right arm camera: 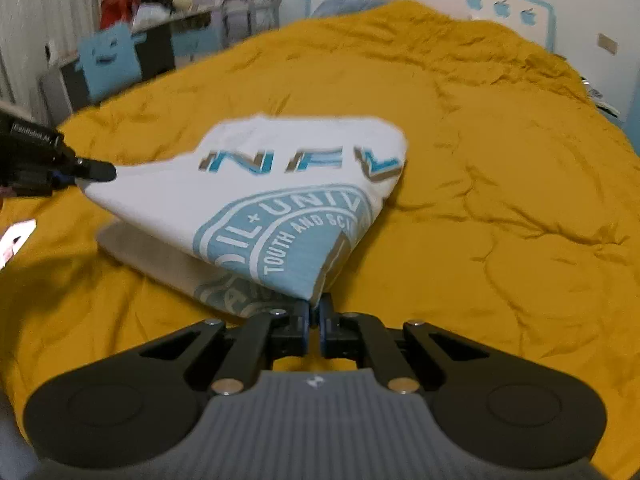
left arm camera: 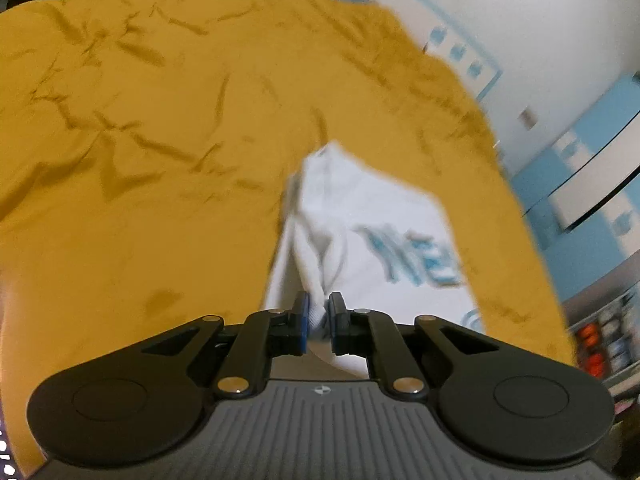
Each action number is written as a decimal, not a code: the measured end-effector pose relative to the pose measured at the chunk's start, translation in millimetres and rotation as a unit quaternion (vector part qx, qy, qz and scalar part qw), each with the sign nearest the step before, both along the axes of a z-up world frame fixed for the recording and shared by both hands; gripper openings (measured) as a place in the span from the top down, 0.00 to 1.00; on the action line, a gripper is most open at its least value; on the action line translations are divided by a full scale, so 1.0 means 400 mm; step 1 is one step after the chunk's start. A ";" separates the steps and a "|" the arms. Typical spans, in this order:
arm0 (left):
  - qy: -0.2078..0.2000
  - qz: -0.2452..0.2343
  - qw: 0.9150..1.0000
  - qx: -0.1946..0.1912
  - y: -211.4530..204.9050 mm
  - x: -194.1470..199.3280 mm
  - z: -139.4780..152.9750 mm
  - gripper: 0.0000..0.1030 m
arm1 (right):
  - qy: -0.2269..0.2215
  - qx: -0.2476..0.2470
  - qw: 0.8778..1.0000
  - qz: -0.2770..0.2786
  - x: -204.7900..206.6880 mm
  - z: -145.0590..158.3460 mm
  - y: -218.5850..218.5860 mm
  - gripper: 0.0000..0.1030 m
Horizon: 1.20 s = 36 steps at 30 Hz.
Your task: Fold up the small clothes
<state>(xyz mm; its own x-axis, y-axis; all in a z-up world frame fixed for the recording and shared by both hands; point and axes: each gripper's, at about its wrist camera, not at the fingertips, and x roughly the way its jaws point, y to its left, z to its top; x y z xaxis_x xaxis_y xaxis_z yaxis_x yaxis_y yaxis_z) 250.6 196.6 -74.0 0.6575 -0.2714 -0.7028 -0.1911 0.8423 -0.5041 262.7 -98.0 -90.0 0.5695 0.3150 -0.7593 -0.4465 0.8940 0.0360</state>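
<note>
A white T-shirt (right arm camera: 280,184) with blue lettering and a round blue emblem lies partly folded on a mustard-yellow bedspread (right arm camera: 500,200). My right gripper (right arm camera: 314,308) is shut on the near corner of its raised top layer. My left gripper (right arm camera: 96,170) enters from the left in the right wrist view and is shut on the shirt's left corner. In the left wrist view the left gripper (left arm camera: 318,312) pinches a bunched white edge of the shirt (left arm camera: 380,240), and the picture is blurred by motion.
The bedspread (left arm camera: 140,140) covers the whole bed. A blue smiling-face cutout (right arm camera: 108,60) and shelves with clutter (right arm camera: 160,4) stand at the back left. A white wall with blue apple stickers (right arm camera: 502,8) is behind the bed.
</note>
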 end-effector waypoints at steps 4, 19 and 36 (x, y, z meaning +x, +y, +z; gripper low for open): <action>0.036 -0.003 0.999 0.030 -0.022 -0.001 -0.057 0.90 | 0.027 -0.020 0.999 0.010 -0.002 -0.066 0.013 1.00; 0.065 -0.024 0.993 0.100 -0.057 -0.010 -0.065 0.82 | 0.073 0.012 0.997 0.005 0.030 -0.099 -0.018 1.00; 0.109 -0.057 0.971 0.203 -0.082 -0.007 0.072 0.61 | 0.098 0.030 0.995 0.001 0.025 -0.035 -0.089 1.00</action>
